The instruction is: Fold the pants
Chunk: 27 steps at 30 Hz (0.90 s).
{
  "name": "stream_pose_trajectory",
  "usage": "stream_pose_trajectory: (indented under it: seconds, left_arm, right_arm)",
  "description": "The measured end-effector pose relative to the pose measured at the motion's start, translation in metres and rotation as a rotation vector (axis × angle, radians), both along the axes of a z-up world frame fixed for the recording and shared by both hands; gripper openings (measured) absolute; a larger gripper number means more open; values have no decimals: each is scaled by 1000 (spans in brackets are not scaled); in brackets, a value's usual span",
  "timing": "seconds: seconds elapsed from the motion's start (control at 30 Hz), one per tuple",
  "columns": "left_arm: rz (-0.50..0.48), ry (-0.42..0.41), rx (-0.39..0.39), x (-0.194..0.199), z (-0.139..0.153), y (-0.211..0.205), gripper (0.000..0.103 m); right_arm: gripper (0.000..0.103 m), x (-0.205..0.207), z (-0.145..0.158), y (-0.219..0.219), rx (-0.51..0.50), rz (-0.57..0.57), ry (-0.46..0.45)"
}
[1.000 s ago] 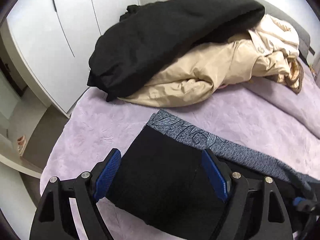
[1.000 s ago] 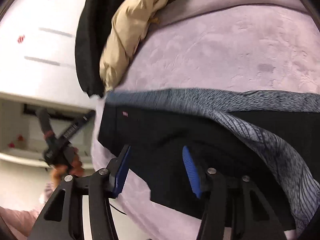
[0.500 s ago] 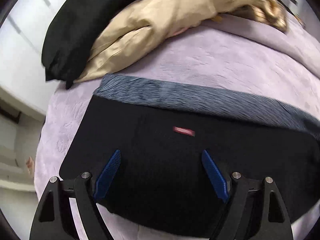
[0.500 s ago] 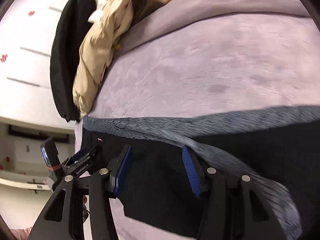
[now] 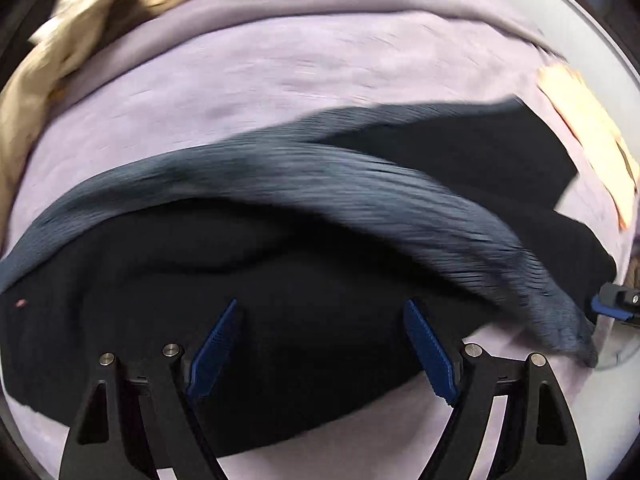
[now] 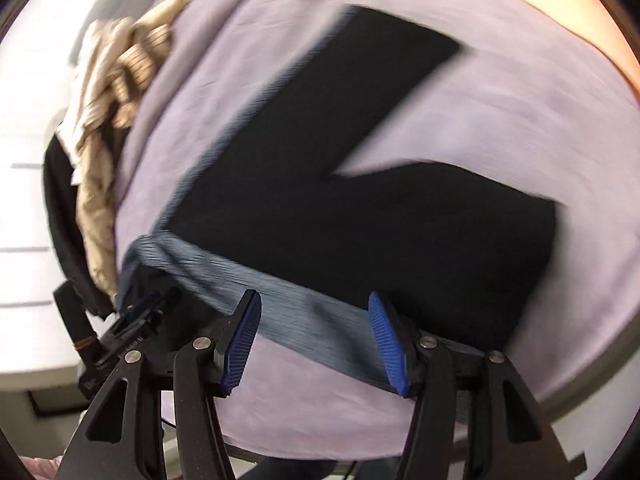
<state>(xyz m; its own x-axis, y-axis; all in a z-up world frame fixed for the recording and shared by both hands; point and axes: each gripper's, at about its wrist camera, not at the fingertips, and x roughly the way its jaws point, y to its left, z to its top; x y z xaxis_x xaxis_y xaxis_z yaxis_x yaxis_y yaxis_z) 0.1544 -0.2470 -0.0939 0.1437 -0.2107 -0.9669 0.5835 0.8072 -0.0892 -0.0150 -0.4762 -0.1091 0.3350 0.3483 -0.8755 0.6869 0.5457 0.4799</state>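
The pants point(image 6: 360, 216) lie spread flat on the bed point(image 6: 500, 128) ahead of both my grippers, legs forked apart and the grey side stripe point(image 6: 304, 312) running just past my right fingertips, laid out so, I judge, that one leg can be folded over the other. My right gripper point(image 6: 314, 338) hangs over the stripe with its jaws apart, having just been opening, nothing pinched between them. My left gripper point(image 5: 320, 350) is spread wide above the black cloth and empty, so neither holds the pants yet.
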Motion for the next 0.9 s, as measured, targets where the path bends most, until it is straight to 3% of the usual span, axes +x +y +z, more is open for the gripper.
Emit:
stream_pose_trajectory:
  seconds: [0.2, 0.4, 0.43, 0.47, 0.5, 0.67, 0.8, 0.9]
  left_arm:
    - [-57, 2, 19, -24, -5, -47, 84]
    - [-42, 7, 44, -30, -7, -59, 84]
    - [-41, 5, 53, -32, -8, -63, 84]
    - [-38, 4, 59, -33, -9, -66, 84]
    - [-31, 12, 62, -34, -9, -72, 84]
    - [95, 58, -8, -15, 5, -91, 84]
    - [155, -27, -64, 22, 23, -121, 84]
    - [177, -86, -80, 54, 28, -137, 84]
  right_arm:
    - [60, -56, -24, -28, 63, -67, 42]
    - [60, -70, -55, -27, 284, -70, -44]
    - [54, -70, -63, -27, 335, -83, -64]
    - [42, -68, -67, -27, 374, -97, -72]
    - [12, -66, -69, -28, 406, -104, -79]
    - [11, -26, -21, -47, 400, -63, -263]
    - [11, 38, 17, -87, 339, -9, -404]
    - [16, 95, 20, -125, 289, 12, -417]
